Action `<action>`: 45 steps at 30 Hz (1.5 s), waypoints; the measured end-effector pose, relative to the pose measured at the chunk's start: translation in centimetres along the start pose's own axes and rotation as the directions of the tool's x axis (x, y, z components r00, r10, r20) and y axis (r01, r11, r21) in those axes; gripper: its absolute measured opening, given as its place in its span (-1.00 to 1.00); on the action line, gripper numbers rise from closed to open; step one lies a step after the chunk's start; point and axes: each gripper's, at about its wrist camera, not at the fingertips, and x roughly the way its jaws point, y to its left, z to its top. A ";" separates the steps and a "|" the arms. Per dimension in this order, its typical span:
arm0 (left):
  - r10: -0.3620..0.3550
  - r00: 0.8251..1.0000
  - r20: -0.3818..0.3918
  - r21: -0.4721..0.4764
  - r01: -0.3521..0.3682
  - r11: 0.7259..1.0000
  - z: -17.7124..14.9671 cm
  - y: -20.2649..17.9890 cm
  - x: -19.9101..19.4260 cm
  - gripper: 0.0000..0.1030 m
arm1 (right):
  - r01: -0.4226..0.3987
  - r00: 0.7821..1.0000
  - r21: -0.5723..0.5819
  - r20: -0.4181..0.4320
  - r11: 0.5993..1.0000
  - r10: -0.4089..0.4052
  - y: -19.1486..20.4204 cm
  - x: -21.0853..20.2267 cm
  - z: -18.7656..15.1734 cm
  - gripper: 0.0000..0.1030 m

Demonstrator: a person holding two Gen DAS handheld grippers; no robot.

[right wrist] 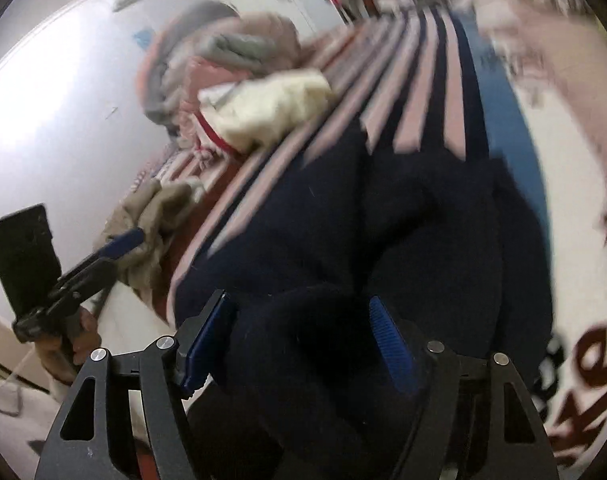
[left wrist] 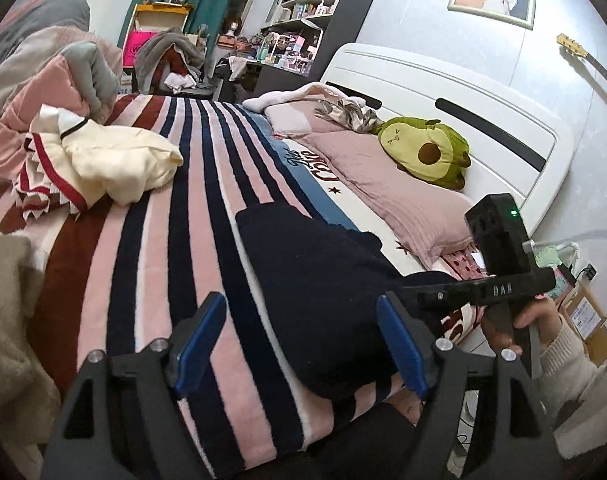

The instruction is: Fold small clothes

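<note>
Navy fabric, a dark garment [left wrist: 315, 292], lies on the striped blanket [left wrist: 163, 240] near the bed's front edge, its far end flat and squared, its near end bunched and reaching toward the right gripper [right wrist: 299, 344]. In the right wrist view, which is blurred, that gripper's blue pads [right wrist: 391, 344] stand apart with a fold of the garment lying between them; whether they press on it cannot be told. The left gripper [left wrist: 299, 344] hovers over the blanket's near edge with its blue pads [left wrist: 199, 344] spread wide and nothing clasped; the garment's near edge lies just inside the right-hand pad. Farther up the bed, a crumpled cream garment with red trim [left wrist: 103, 168] sits well apart on the stripes. An avocado plush [left wrist: 423, 152] rests on the pink pillow [left wrist: 387, 184] against the white headboard [left wrist: 443, 92].
</note>
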 end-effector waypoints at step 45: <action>-0.307 0.921 -0.240 -0.217 0.257 0.942 2.7 0.0 13.8 0.47 | -0.062 0.994 0.097 0.095 0.993 0.052 -8.0 -7.0 -0.9 -0.10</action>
